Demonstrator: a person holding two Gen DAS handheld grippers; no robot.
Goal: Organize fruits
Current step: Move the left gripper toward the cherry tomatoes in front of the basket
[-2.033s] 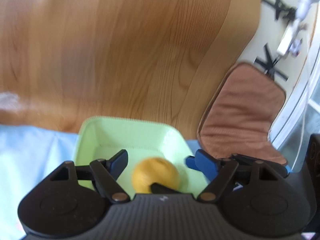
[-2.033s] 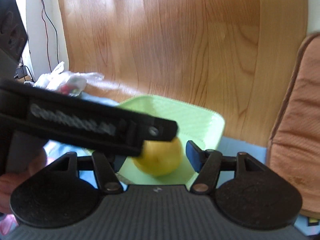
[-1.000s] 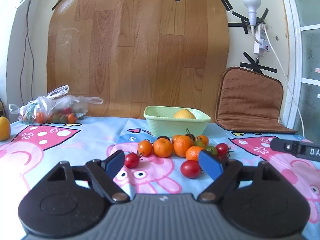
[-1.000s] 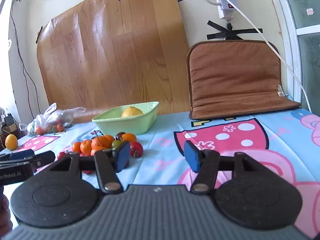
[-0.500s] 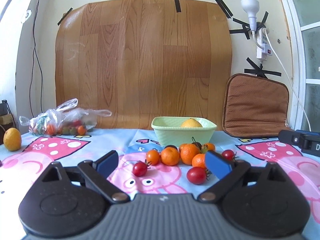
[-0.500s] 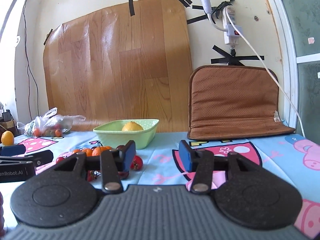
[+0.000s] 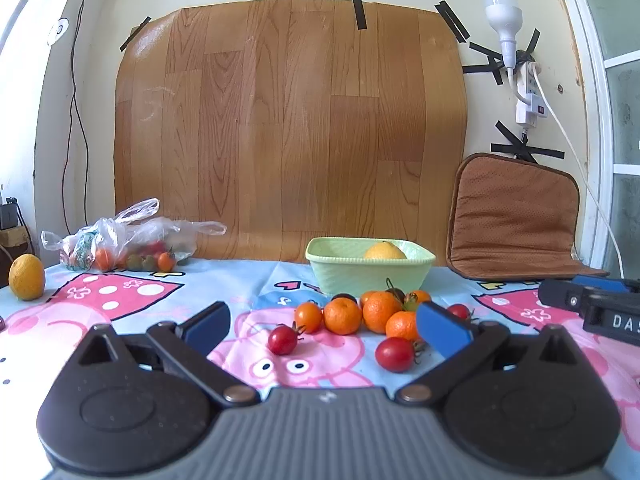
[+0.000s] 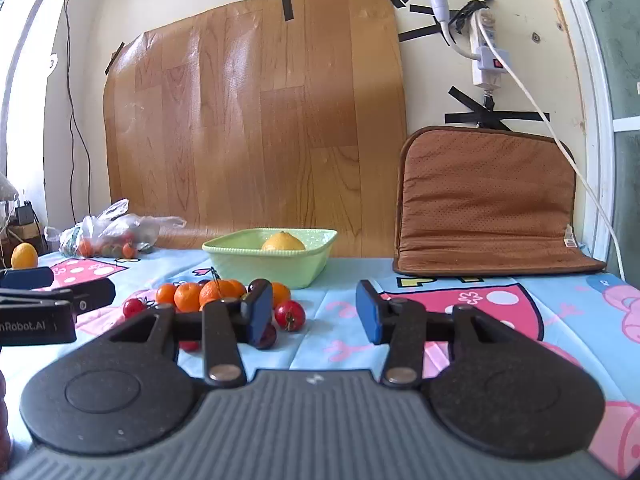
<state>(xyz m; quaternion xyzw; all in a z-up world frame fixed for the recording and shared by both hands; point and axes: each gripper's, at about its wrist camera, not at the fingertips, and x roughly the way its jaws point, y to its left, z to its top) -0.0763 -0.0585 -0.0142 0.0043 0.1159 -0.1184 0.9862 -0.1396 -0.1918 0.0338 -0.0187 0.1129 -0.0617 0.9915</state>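
A pale green bowl (image 7: 352,276) stands mid-table with one yellow lemon (image 7: 385,251) in it; it also shows in the right wrist view (image 8: 240,264). In front of it lies a cluster of small oranges (image 7: 342,315) and red cherry tomatoes (image 7: 282,339). A second lemon (image 7: 26,277) stands at the far left. My left gripper (image 7: 323,326) is open and empty, low over the cloth before the cluster. My right gripper (image 8: 314,310) is open and empty, to the right of the cluster (image 8: 188,295).
A clear plastic bag (image 7: 120,244) with more fruit lies at the back left. A brown cushion (image 7: 516,216) leans on the wall at the right. A wood-pattern sheet (image 7: 288,120) is taped to the wall. A printed blue and pink cloth (image 7: 120,296) covers the table.
Both grippers have pulled back from the bowl, leaving the lemon in it, and now hang low over the near table. The left jaws have opened wider.
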